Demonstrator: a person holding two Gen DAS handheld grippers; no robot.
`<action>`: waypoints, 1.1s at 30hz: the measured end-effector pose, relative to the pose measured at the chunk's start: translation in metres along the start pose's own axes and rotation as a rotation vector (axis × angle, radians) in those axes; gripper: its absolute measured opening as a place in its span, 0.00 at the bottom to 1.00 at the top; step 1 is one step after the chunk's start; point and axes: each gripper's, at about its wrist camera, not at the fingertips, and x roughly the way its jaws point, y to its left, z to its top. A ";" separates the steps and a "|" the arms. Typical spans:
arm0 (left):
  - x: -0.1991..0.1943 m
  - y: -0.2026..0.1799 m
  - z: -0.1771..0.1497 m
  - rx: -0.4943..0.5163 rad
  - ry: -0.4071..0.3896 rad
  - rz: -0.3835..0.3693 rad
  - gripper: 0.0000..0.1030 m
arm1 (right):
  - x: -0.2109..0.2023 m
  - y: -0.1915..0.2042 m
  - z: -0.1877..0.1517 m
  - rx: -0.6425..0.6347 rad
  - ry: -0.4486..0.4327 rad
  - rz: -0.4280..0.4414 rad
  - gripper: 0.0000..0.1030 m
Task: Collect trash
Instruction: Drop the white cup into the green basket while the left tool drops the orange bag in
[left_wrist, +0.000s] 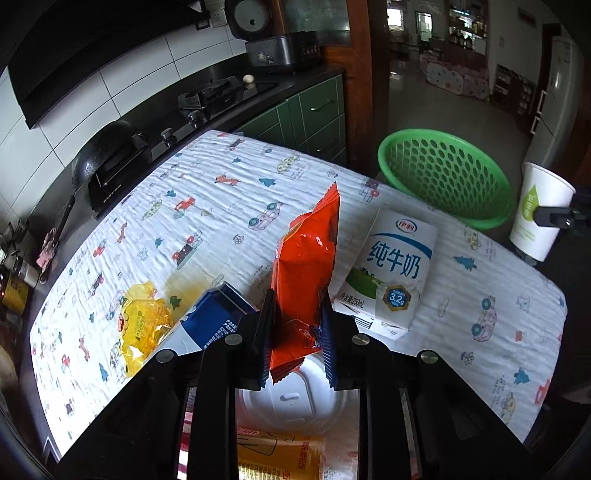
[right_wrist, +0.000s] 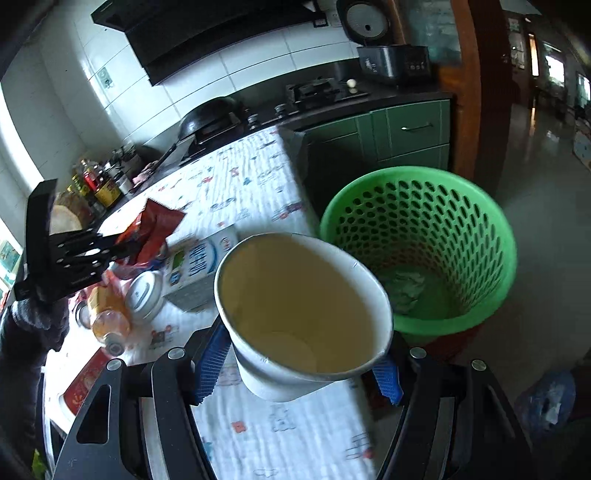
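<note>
Yellow crinkled wrapper (left_wrist: 142, 325) lies at the left of the desk (left_wrist: 221, 206), which is covered in a white cloth printed with little cars; just beside it lies a dark blue carton (left_wrist: 214, 317); next, the left tongs (left_wrist: 297, 332) are clenched on an orange snack packet (left_wrist: 306, 266), held upright above the cloth; under them sits a white round lid (left_wrist: 295, 398), perhaps on a cup, though the view there is blocked; to the right a white milk carton (left_wrist: 391, 273) lies flat on the cloth; past the desk's far edge stands a green perforated basket (right_wrist: 421, 243) with some crumpled pale scrap at its bottom; at the far right the right tongs (right_wrist: 299, 373) are grasping a white paper cup (right_wrist: 303, 310), tilted with its open mouth toward the camera, near the basket's rim.
</note>
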 end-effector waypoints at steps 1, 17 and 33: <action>-0.003 0.000 0.002 -0.011 -0.006 -0.007 0.20 | 0.003 -0.008 0.004 0.006 0.001 -0.018 0.64; -0.013 -0.066 0.070 -0.046 -0.082 -0.159 0.19 | 0.070 -0.112 0.041 0.078 0.004 -0.219 0.75; 0.060 -0.172 0.143 -0.030 0.009 -0.257 0.22 | 0.002 -0.117 0.005 0.055 -0.119 -0.164 0.85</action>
